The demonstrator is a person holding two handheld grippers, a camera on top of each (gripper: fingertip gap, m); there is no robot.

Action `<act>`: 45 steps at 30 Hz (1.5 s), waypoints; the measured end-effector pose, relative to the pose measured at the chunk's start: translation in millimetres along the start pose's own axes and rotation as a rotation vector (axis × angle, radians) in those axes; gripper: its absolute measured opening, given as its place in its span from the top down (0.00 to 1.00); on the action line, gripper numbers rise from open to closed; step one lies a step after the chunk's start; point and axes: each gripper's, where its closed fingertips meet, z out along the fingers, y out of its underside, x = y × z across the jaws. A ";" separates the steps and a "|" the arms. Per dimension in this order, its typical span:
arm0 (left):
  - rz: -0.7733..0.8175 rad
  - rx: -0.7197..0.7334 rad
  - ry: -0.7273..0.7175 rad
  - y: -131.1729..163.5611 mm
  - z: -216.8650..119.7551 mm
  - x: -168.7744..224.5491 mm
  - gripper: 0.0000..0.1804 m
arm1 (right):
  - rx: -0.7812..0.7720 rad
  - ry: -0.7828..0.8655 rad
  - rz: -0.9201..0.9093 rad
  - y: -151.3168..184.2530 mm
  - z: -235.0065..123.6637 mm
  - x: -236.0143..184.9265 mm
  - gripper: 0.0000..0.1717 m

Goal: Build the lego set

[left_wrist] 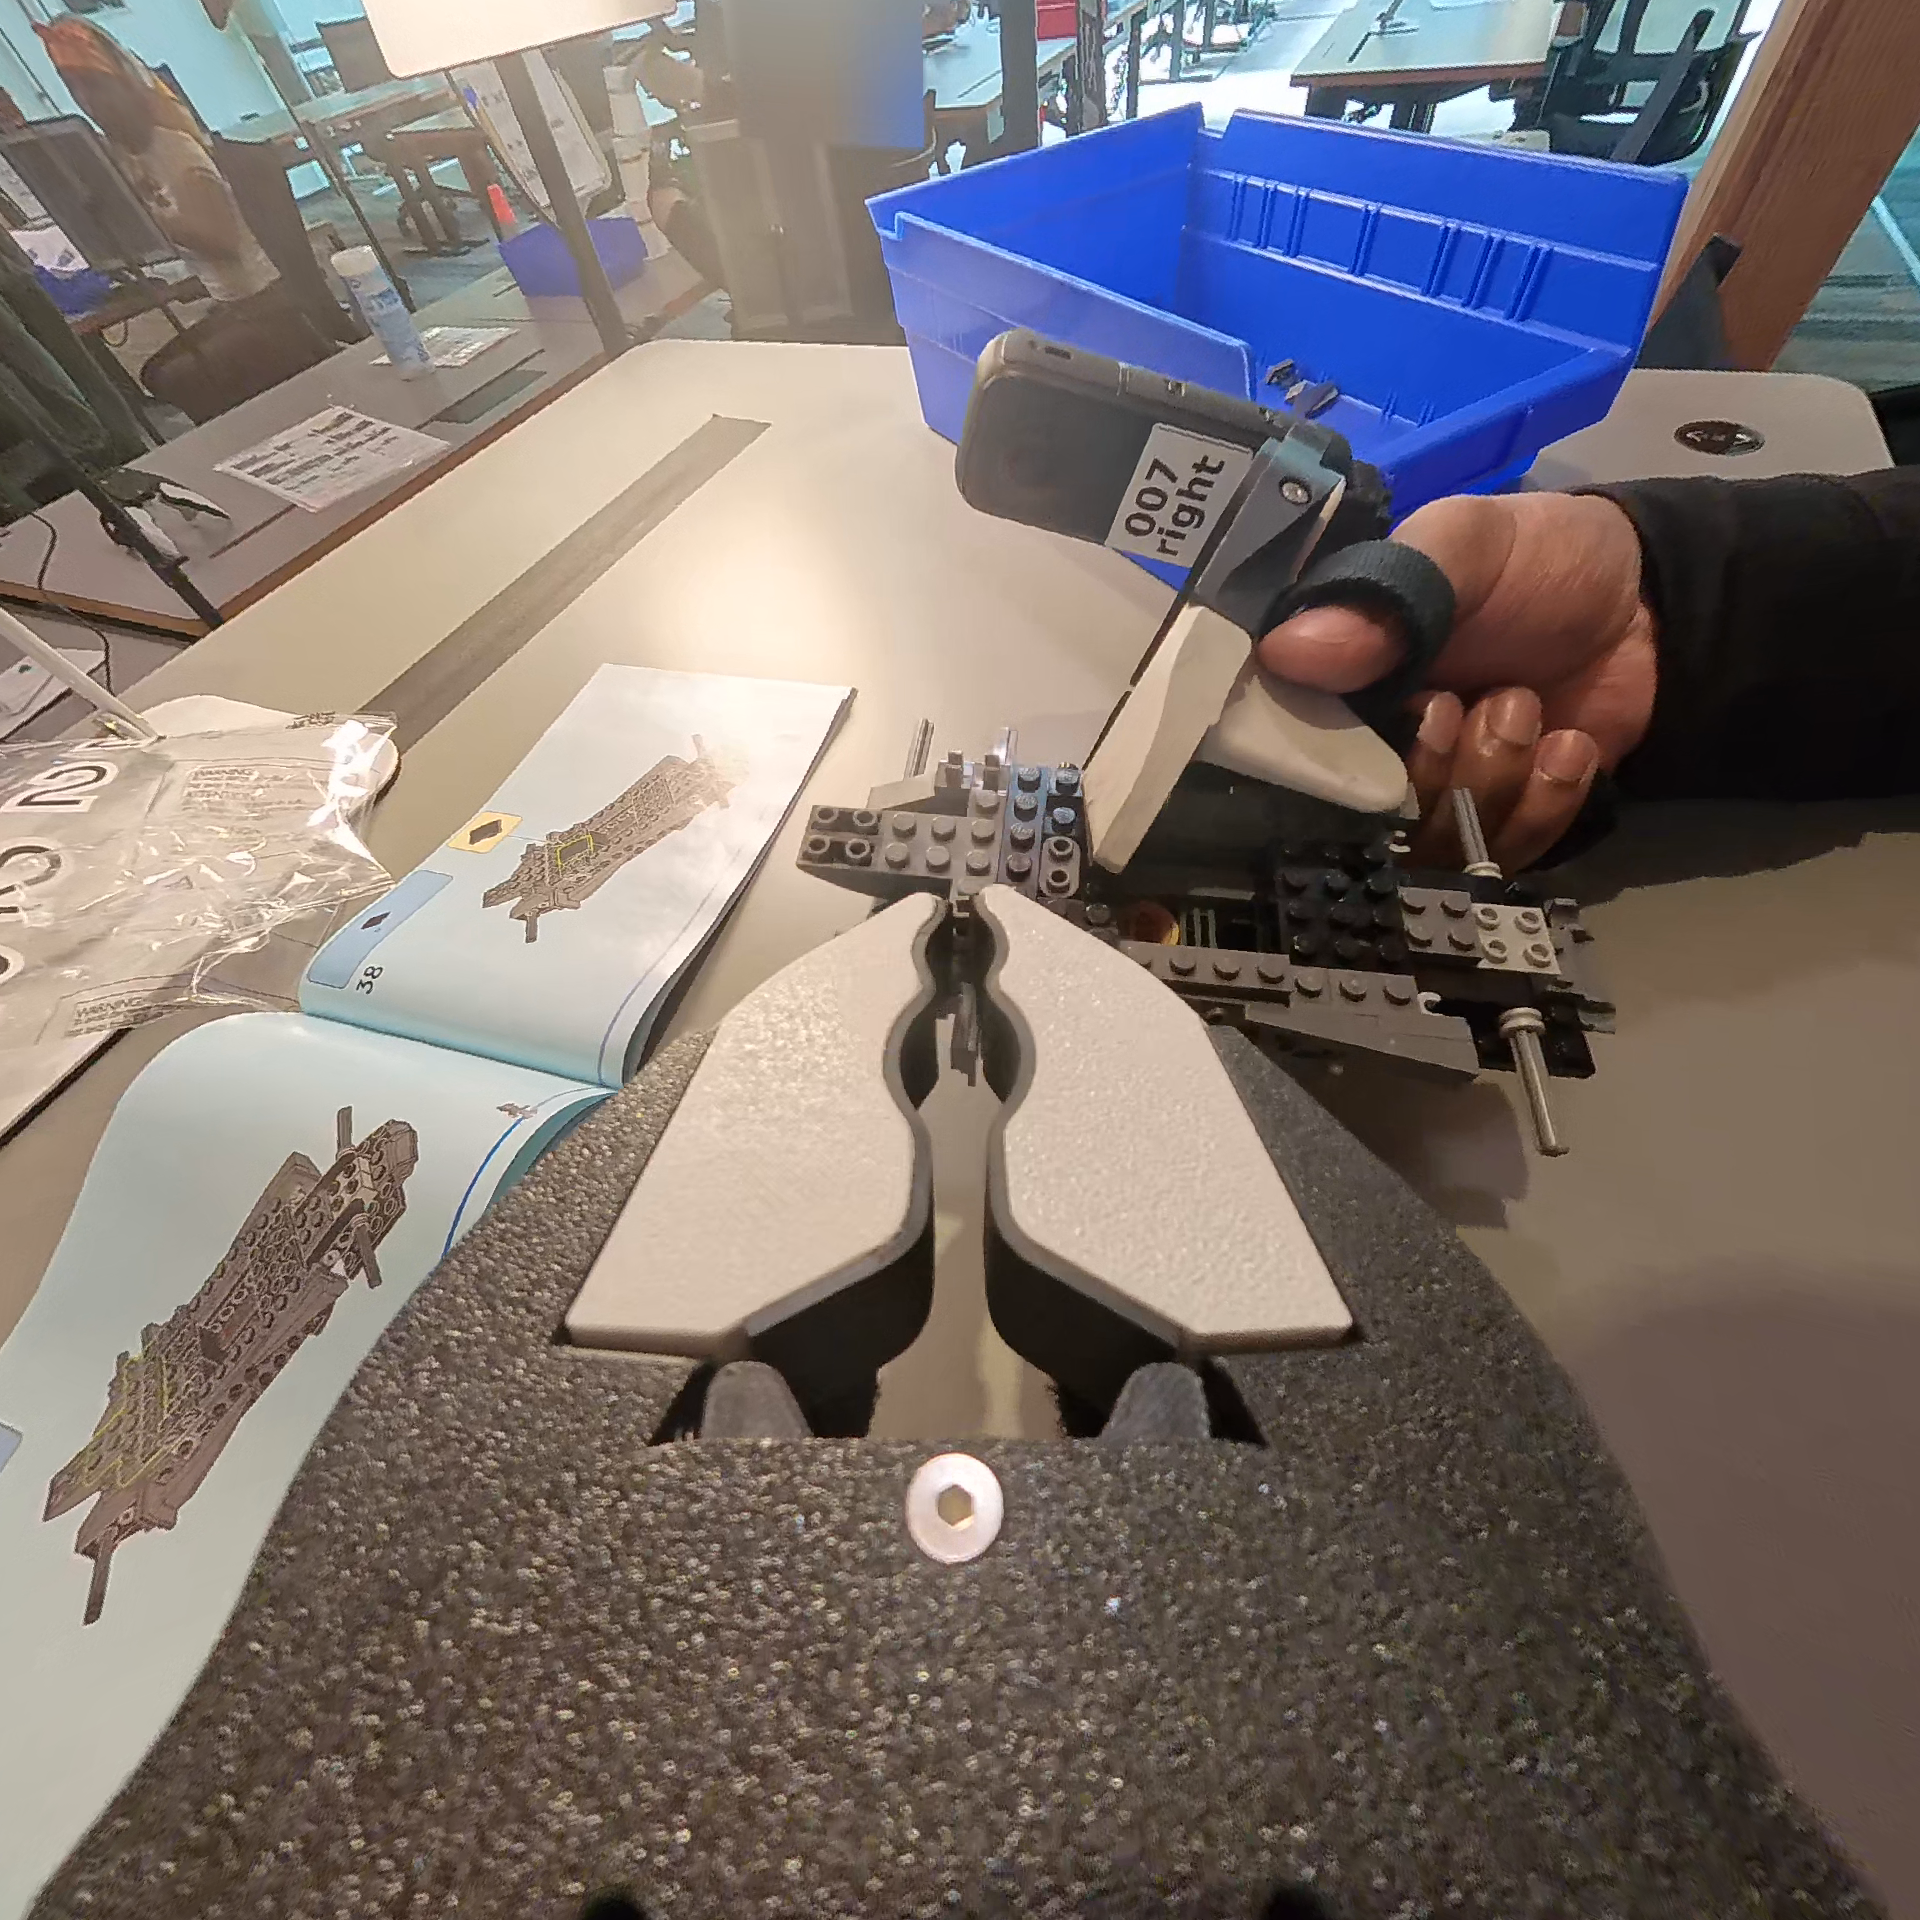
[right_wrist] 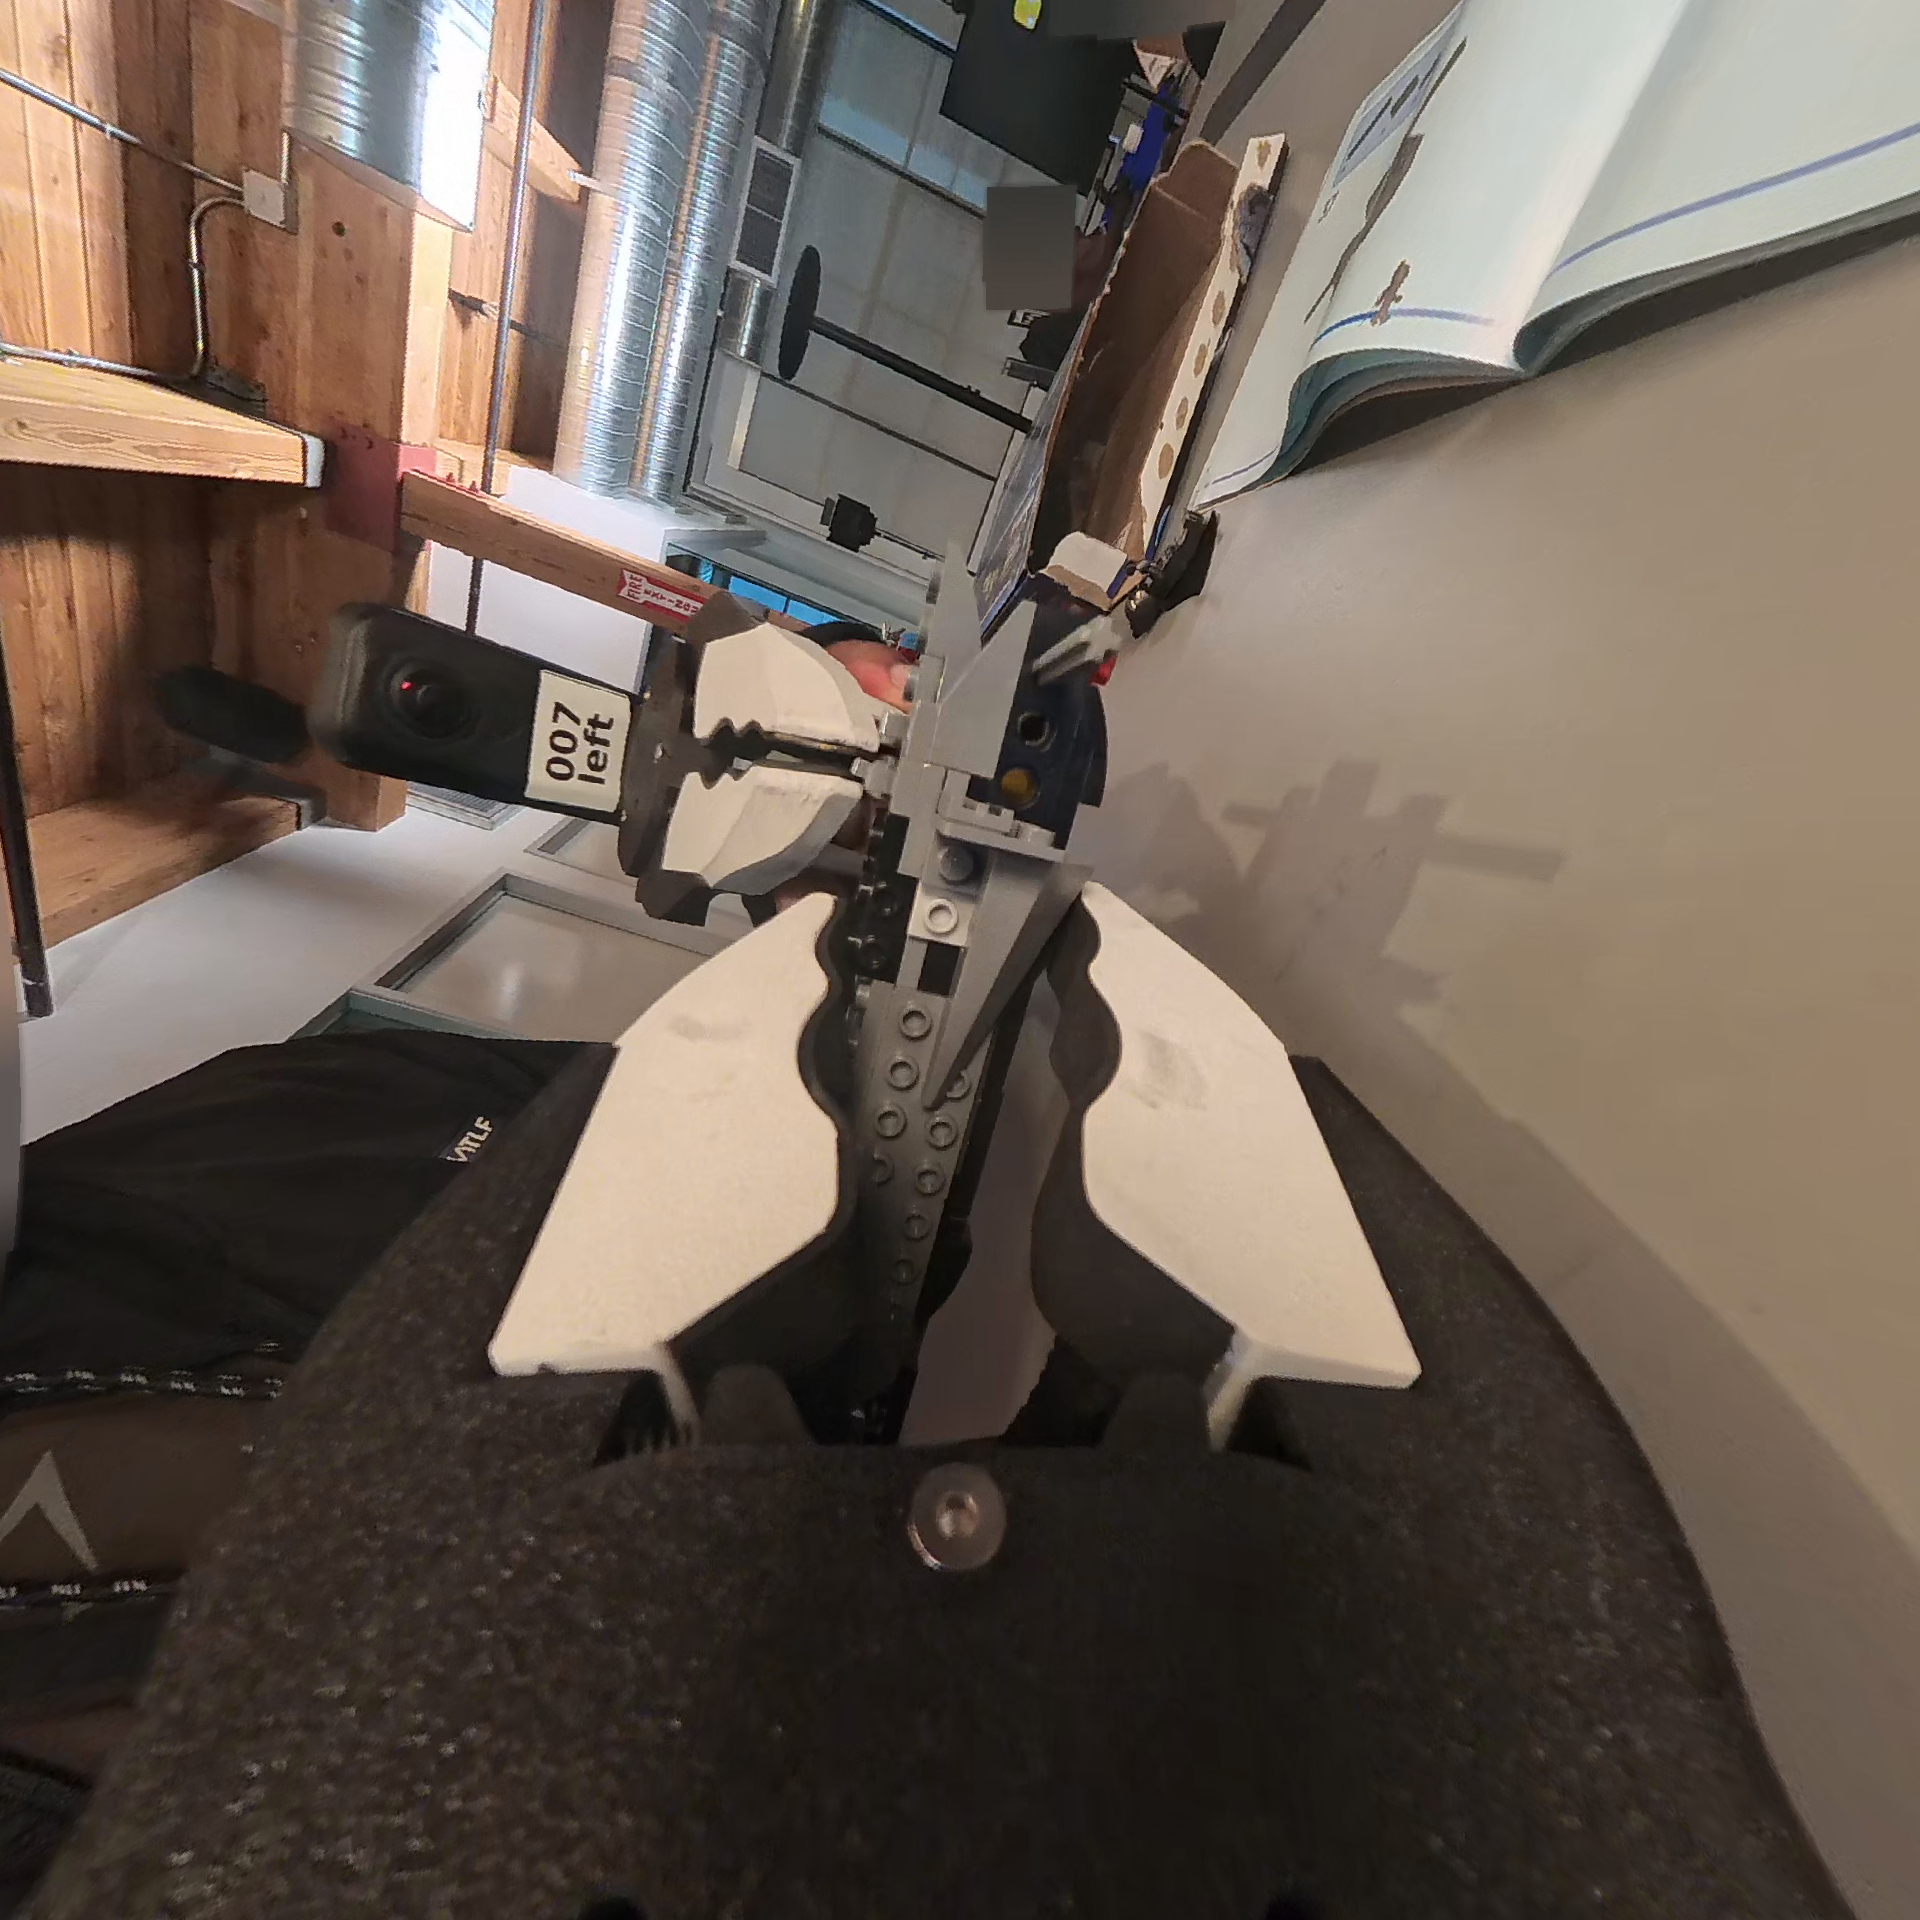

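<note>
My left gripper [left_wrist: 961,914] is shut on a small thin dark grey brick piece [left_wrist: 966,1023], pinched at its fingertips. The piece's tip sits against the near edge of a grey and black brick model [left_wrist: 1340,914] on the table. In the right wrist view my right gripper [right_wrist: 945,914] is shut on this model [right_wrist: 914,1091], which runs lengthwise between its fingers. The left gripper [right_wrist: 847,764] shows there too, its tips pressing the small piece onto the model's side. In the left wrist view a finger [left_wrist: 1132,800] of the right gripper rests on the model, held by a hand [left_wrist: 1507,644].
An open instruction booklet [left_wrist: 644,831] lies left of the model, with clear plastic bags [left_wrist: 156,862] farther left. A blue bin [left_wrist: 1299,260] stands behind on the beige table [left_wrist: 831,520]. A cardboard box [right_wrist: 1143,343] and the booklet [right_wrist: 1558,208] show in the right wrist view. Only a small space, under 4 cm, lies between the two pairs of fingers.
</note>
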 end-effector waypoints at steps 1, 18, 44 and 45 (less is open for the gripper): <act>0.001 -0.001 0.001 0.0 0.0 0.4 0.99 | -0.001 0.001 0.000 0.3 0.3 0.1 0.79; 0.034 -0.026 0.009 3.8 0.8 2.9 0.99 | 0.009 0.001 0.010 -1.3 -0.9 2.0 0.79; -0.016 0.013 0.023 -2.2 -2.7 2.2 0.97 | 0.031 0.000 0.005 -3.9 -2.5 1.6 0.79; -0.014 0.007 0.021 -1.3 -2.3 2.2 0.97 | 0.032 0.000 0.005 -4.0 -2.4 1.6 0.79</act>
